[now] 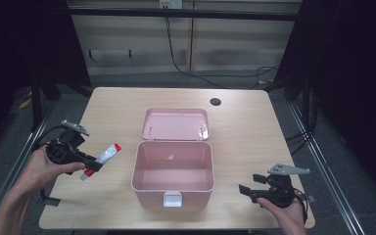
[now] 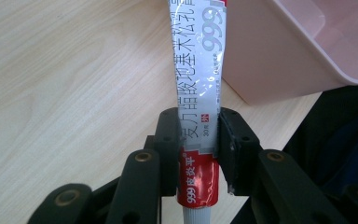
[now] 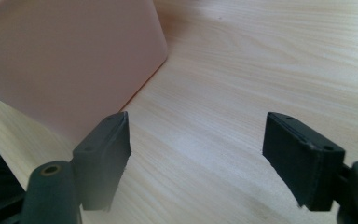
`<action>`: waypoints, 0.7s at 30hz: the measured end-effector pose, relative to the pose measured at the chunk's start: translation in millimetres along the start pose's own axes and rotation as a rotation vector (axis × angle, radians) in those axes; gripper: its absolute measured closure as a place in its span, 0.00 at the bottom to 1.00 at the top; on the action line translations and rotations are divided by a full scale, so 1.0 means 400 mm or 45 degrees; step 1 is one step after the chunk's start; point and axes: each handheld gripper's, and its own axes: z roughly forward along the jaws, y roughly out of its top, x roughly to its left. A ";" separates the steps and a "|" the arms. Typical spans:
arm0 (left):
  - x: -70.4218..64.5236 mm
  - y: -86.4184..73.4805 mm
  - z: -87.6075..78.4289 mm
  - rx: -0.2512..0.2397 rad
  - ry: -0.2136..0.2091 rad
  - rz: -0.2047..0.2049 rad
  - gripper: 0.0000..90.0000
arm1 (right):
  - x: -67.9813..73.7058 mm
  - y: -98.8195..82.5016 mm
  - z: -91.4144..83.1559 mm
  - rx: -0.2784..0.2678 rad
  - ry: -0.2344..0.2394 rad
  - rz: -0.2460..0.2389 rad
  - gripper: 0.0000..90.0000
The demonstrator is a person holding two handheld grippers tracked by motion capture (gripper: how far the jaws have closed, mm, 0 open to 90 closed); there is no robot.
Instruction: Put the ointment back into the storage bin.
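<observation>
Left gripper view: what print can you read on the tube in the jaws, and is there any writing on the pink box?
"999" in large grey digits on the tube, near the top of the picture.
"999 皮炎平" in white on the tube's red band, between the jaws.
"30g" small, on the silver part just above the red band.
A column of large Chinese characters runs along the tube; partly cut off, not safely readable.
Pink box: no writing visible.

A red-and-silver ointment tube [image 2: 198, 112] with a white cap sits clamped in the left claw [image 2: 199, 140], raised off the desk [image 1: 112, 105], just left of the open pink box [image 1: 172, 172].
</observation>
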 end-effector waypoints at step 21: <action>-0.100 0.094 -0.046 -0.018 -0.026 0.164 0.79 | 0.003 0.004 0.000 -0.013 0.002 -0.023 0.19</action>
